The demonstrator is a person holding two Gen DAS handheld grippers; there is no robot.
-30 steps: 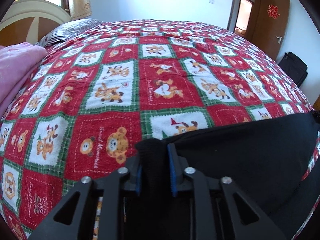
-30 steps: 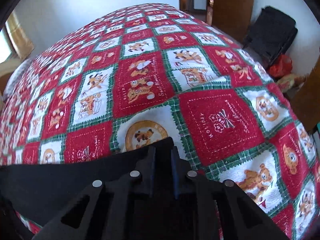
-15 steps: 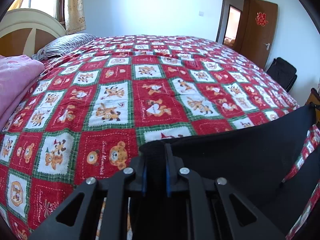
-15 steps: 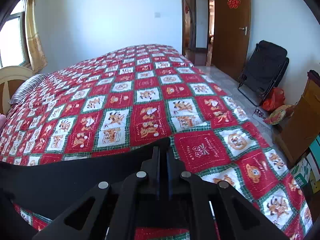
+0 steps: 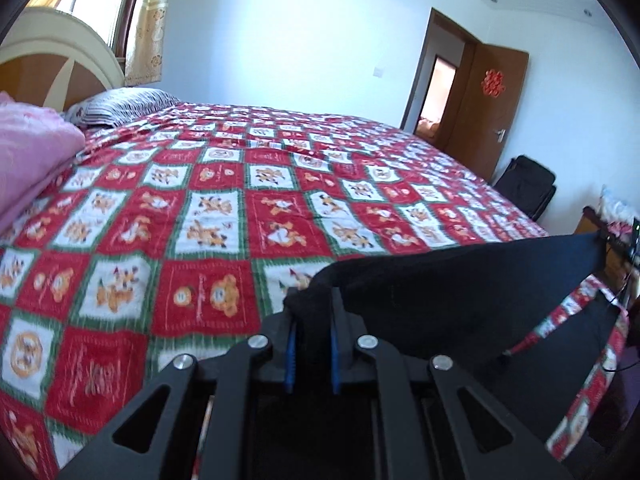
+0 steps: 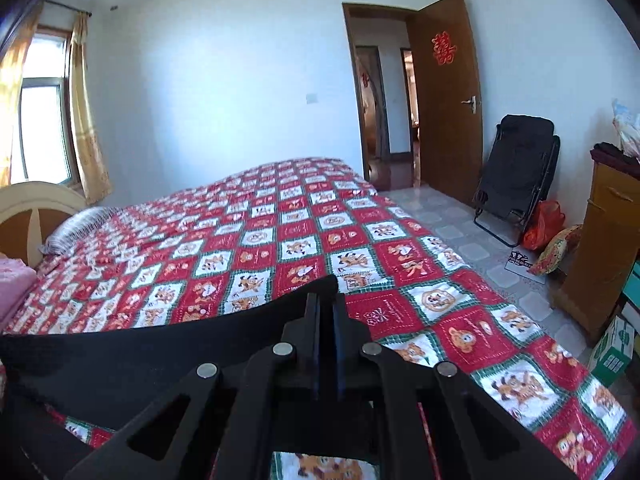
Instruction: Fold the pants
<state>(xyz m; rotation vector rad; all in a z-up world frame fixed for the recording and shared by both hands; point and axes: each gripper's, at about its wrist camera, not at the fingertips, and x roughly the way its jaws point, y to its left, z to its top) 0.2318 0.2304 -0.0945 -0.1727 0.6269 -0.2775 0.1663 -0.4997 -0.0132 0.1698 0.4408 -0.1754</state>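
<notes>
Both grippers have lifted the black pants (image 5: 460, 280) clear of the bed (image 5: 240, 208) since a second ago. The left gripper (image 5: 312, 344) and right gripper (image 6: 328, 336) each pinch a corner, cloth stretched between them, ready to lay flat.

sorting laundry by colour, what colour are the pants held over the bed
Plain black pants, no pattern visible. Clearest in the left wrist view.
</notes>
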